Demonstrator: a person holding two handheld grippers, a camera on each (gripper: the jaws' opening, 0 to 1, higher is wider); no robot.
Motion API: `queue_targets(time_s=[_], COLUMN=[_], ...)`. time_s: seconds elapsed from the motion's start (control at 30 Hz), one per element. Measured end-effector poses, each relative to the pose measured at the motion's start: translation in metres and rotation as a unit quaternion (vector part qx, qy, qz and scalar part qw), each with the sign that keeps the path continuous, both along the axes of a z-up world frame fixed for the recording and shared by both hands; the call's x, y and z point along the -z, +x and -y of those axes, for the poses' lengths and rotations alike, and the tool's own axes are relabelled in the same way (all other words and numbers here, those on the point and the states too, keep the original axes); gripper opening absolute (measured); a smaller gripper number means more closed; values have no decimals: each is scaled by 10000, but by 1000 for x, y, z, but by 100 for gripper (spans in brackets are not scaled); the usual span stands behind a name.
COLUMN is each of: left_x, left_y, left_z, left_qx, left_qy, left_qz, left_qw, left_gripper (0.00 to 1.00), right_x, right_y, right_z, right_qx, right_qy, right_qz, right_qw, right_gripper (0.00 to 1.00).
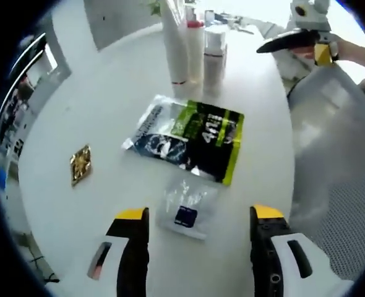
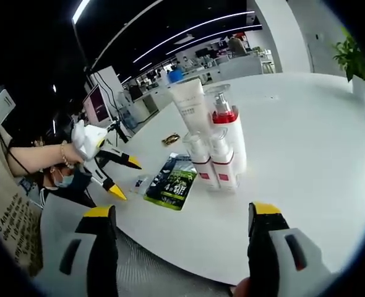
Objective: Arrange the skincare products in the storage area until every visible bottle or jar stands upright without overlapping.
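Note:
Several skincare containers stand upright in a tight cluster on the white round table (image 1: 77, 111): a tall white tube (image 1: 175, 43) (image 2: 190, 105), a pump bottle with a red collar (image 1: 195, 40) (image 2: 227, 133) and two small white bottles with red bands (image 2: 202, 162) (image 1: 214, 55). A green-and-black sachet pack (image 1: 192, 139) (image 2: 173, 181) lies flat in front of them. My left gripper (image 1: 200, 213) (image 2: 125, 176) is open just over a small clear sachet with a blue square (image 1: 185, 210). My right gripper (image 2: 181, 210) (image 1: 294, 46) is open, empty, short of the table's edge.
A small gold packet (image 1: 80, 164) (image 2: 170, 140) lies apart on the table. Grey mesh fabric (image 1: 337, 154) lies past the table's edge. A potted plant (image 2: 356, 62) stands at the far side. A person's hand (image 2: 71, 154) holds the left gripper.

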State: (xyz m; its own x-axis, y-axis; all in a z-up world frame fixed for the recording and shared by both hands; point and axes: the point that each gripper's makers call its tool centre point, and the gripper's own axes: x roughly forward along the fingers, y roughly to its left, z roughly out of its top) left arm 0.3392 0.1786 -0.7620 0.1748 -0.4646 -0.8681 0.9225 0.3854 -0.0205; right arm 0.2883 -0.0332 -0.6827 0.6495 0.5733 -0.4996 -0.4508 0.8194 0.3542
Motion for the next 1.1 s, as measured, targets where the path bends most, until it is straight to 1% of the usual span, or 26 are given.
queue_targets(time_s=[0.07,0.17,0.27,0.37,0.43,0.6,0.63,0.7,0.83,1.03,1.1], left_x=[-1,-4,-8,-8,-10,-15,-17,-18,-19,-16,-17], left_y=[-3,-4,-8,-12,-16,-25,-27,-29,-40,-51,-54], left_z=[-3,-6,-5,-8,-9,-10,-11,-11,-12,-17,-18], left_qx=[-138,-398,-795,-1049,-1146,-1541,-1642,-1741,-1911,-2097,-2191], left_qy=[-29,-158,-409,-452,-505,-771,-848,-927,-1051,-1085,-1123], left_qz=[-18,0,-92,-181,-168,-193,-196,-198,-251,-282,-279], left_qw=[9999,9991,9960,9933,9920,9849,9826,9802,9756,9713,9688], left_gripper=[66,69,71,75,77,81,82,83,83,84,86], right_x=[0,0,0,1,1,-1,-1,-1,-2,-2,-2], right_y=[0,0,0,0,-1,-2,-3,-3,-4,-5,-6], right_z=[0,0,0,-1,-3,-6,-7,-7,-9,-11,-12], right_qx=[-12,-27,-38,-79,-131,-215,-228,-249,-299,-380,-410], right_qy=[4,-10,-16,-45,-71,-80,-79,-81,-79,-87,-86], right_qz=[10,21,30,38,45,81,87,95,124,139,141], right_qw=[10000,10000,10000,10000,9999,9997,9997,9996,9994,9991,9990], right_gripper=[88,87,86,86,87,88,88,89,90,91,91])
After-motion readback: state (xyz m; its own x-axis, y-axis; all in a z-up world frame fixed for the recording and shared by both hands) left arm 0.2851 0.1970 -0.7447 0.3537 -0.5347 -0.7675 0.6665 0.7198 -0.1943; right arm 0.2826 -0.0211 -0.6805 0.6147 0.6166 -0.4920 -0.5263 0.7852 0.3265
